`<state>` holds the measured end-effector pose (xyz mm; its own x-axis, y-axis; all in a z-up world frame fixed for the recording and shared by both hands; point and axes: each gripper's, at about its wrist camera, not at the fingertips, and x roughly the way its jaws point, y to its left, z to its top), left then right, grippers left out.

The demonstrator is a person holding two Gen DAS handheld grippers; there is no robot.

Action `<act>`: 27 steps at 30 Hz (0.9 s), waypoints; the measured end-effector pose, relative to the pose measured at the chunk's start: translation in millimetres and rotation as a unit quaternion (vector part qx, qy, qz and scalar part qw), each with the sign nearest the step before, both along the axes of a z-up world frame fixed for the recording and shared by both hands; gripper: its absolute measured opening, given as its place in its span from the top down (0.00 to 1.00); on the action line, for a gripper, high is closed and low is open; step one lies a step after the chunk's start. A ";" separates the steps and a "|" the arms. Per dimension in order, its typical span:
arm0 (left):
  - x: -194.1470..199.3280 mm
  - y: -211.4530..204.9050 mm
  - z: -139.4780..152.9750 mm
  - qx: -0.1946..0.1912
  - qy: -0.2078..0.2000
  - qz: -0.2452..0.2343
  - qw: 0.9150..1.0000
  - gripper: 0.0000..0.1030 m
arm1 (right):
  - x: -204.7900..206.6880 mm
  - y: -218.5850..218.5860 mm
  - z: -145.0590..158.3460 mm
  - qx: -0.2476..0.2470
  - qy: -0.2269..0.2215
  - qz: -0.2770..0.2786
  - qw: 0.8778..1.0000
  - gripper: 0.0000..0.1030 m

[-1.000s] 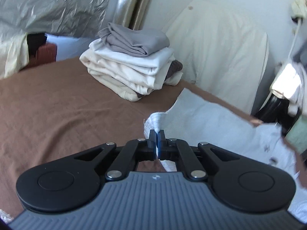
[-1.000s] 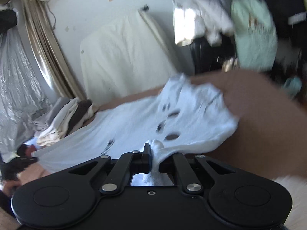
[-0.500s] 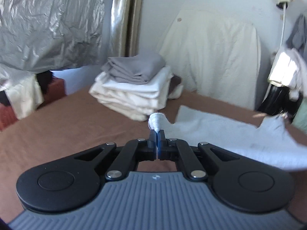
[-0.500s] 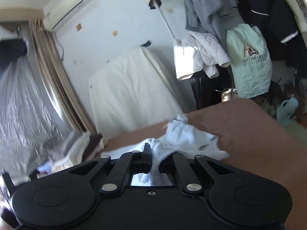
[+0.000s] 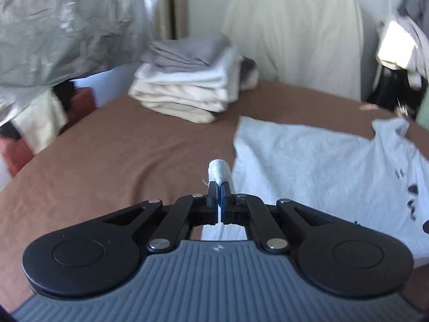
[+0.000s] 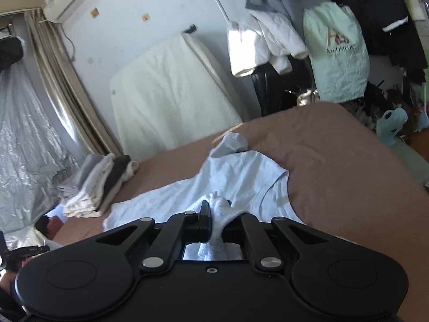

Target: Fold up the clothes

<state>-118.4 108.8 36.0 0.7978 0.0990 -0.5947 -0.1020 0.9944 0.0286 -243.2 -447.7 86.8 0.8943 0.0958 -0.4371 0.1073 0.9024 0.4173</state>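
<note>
Here the pale T-shirt (image 5: pixel 321 158) is pinched shut by the left gripper (image 5: pixel 219 187) and right gripper (image 6: pixel 217 206) over the brown bed (image 5: pixel 120 145), its printed front partly cut off and blurred.

We note soft daylight throughout, with blown-out glare on the hanging white jacket (image 6: pixel 257 45). Both views bend at the fisheye edges. Motion blur smears the left-wrist view's right side, and shadows are weak.

Brown bed (image 5: pixel 120 155): white T-shirt (image 5: pixel 321 161), folded stack (image 5: pixel 187 91).
</note>
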 end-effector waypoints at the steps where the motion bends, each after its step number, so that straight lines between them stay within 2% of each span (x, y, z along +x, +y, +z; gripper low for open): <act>1: 12.0 -7.9 -3.4 0.018 -0.006 -0.011 1.000 0.99 | 13.7 -2.9 -5.3 -0.006 0.001 0.001 1.000 0.95; 3: 40.2 -21.1 -4.7 0.042 -0.017 -0.025 0.999 0.99 | 48.5 -8.9 -9.9 -0.027 -0.004 0.004 1.000 0.95; 6: 90.9 -35.1 -0.3 0.054 -0.034 -0.041 0.997 0.99 | 101.3 -18.4 -4.6 -0.059 -0.025 -0.001 0.998 0.95; 10: 156.1 -47.8 -3.6 0.047 -0.036 -0.045 0.997 0.99 | 167.6 -34.6 0.4 -0.052 -0.039 -0.012 0.998 0.95; 13: 190.4 -53.0 -30.7 0.041 -0.014 -0.041 0.998 0.99 | 209.0 -40.3 -19.2 -0.033 -0.025 -0.031 0.999 0.95; 15: 207.1 -55.0 -49.6 0.044 -0.003 -0.037 0.998 0.99 | 232.9 -39.0 -35.5 -0.042 -0.006 -0.038 0.998 0.95; 17: 221.8 -52.1 -57.1 0.045 -0.004 -0.024 0.999 0.99 | 257.8 -37.8 -46.3 -0.060 0.018 -0.029 0.998 0.95; 21: 259.0 -48.2 -61.3 0.037 -0.005 0.000 0.999 0.99 | 295.0 -38.3 -44.5 -0.087 0.019 -0.014 0.996 0.95; 23: 281.5 -58.0 -68.8 0.066 0.009 -0.003 0.998 0.98 | 314.1 -38.8 -43.4 -0.093 0.015 -0.018 0.995 0.95; 24: 293.7 -64.2 -77.2 0.085 0.028 -0.007 0.996 0.95 | 323.5 -40.6 -48.2 -0.082 0.020 -0.020 0.996 0.95; 25: 306.4 -70.7 -87.7 0.106 0.053 -0.013 0.993 0.93 | 333.3 -44.2 -56.8 -0.059 0.031 -0.021 0.998 0.95; 27: 320.4 -77.5 -102.8 0.120 0.087 -0.010 0.989 0.92 | 352.2 -51.2 -75.7 -0.013 0.054 -0.021 0.998 0.95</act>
